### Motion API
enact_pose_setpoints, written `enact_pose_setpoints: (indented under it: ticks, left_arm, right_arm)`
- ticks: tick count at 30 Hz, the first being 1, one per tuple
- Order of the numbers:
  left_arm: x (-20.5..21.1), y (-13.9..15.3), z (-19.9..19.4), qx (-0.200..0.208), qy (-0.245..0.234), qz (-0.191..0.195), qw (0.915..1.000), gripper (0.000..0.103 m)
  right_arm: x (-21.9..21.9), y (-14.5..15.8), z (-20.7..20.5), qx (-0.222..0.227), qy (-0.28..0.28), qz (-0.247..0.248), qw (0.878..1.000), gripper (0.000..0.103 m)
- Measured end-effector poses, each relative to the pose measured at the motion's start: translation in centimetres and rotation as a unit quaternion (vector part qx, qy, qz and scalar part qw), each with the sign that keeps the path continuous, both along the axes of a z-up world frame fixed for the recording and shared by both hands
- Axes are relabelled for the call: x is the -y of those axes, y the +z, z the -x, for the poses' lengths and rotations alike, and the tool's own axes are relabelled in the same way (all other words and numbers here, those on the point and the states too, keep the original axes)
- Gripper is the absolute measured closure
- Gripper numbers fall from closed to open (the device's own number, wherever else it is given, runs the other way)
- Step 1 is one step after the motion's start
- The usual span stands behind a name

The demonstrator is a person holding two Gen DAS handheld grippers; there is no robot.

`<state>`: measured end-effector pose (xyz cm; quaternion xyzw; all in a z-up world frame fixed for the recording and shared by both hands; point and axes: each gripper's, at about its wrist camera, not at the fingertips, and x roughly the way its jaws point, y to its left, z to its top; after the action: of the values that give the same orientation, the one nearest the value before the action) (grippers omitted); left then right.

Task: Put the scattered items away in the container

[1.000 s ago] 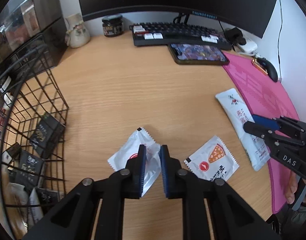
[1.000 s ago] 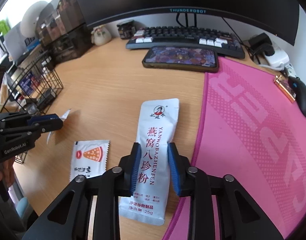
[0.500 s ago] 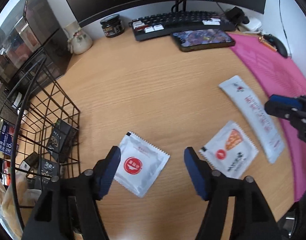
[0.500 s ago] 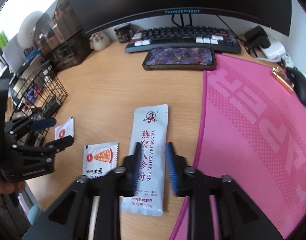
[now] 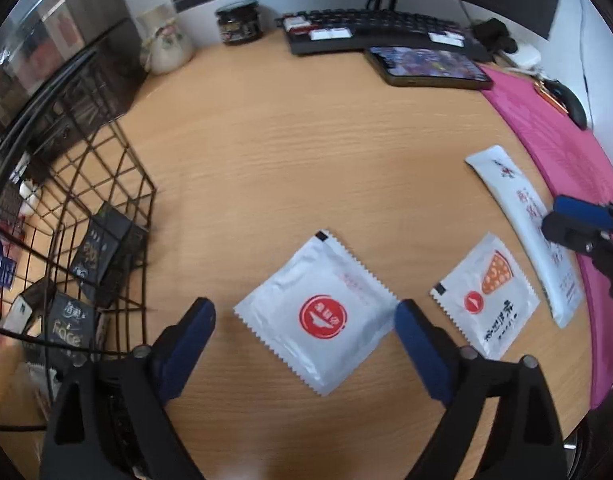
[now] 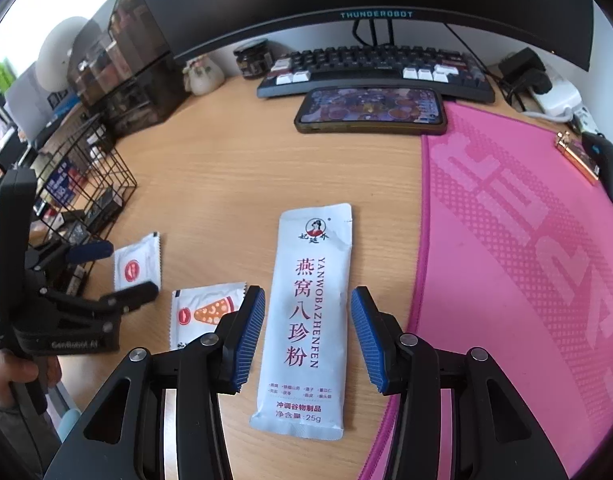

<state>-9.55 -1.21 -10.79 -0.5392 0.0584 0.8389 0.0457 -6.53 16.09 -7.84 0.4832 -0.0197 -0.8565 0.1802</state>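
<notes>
Sachets lie loose on the desk (image 5: 306, 168): left gripper (image 5: 306, 320) and right gripper (image 6: 306, 332), earlier nearly closed, now gape wide.

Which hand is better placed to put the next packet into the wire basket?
Left. Its open tongs straddle the red-circle sachet, right beside the wire basket. The right tongs are farther away, over the long packet.

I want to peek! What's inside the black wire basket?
Inside the basket lie several dark packets, one reading "face". Whatever lies deeper is hidden behind wires and blur.
</notes>
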Motion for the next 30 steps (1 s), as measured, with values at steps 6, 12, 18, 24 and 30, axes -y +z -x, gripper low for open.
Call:
enact_pose_setpoints:
  ticks: [6, 12, 18, 24, 30]
  left_arm:
    - [0.6, 0.2, 0.0, -0.008, 0.019, -0.043, 0.9989, 0.04]
    - [0.5, 0.9, -0.1, -0.011, 0.018, -0.065, 0.9976, 0.083]
    - [-0.1, 1.2, -0.5, -0.009, 0.011, -0.064, 0.9978, 0.087]
    - [-1.8, 2.1, -0.8, -0.006, -0.018, -0.019, 0.9996, 0.055]
    - [-3.4, 3.2, -1.9, -0.04, -0.048, 0.013, 0.998, 0.028]
  right_arm:
    - [0.7, -1.0, 0.0, 0.014, 0.009, -0.018, 1.0, 0.057]
    - [1.1, -1.3, -0.4, -0.005, 0.02, -0.025, 0.999, 0.051]
    - [1.6, -1.4, -0.9, -0.018, 0.04, -0.052, 0.998, 0.061]
    - [1.3, -1.4, -0.8, -0.02, 0.043, -0.045, 0.998, 0.064]
    - [1.2, -1.4, -0.7, -0.017, 0.043, -0.038, 0.998, 0.064]
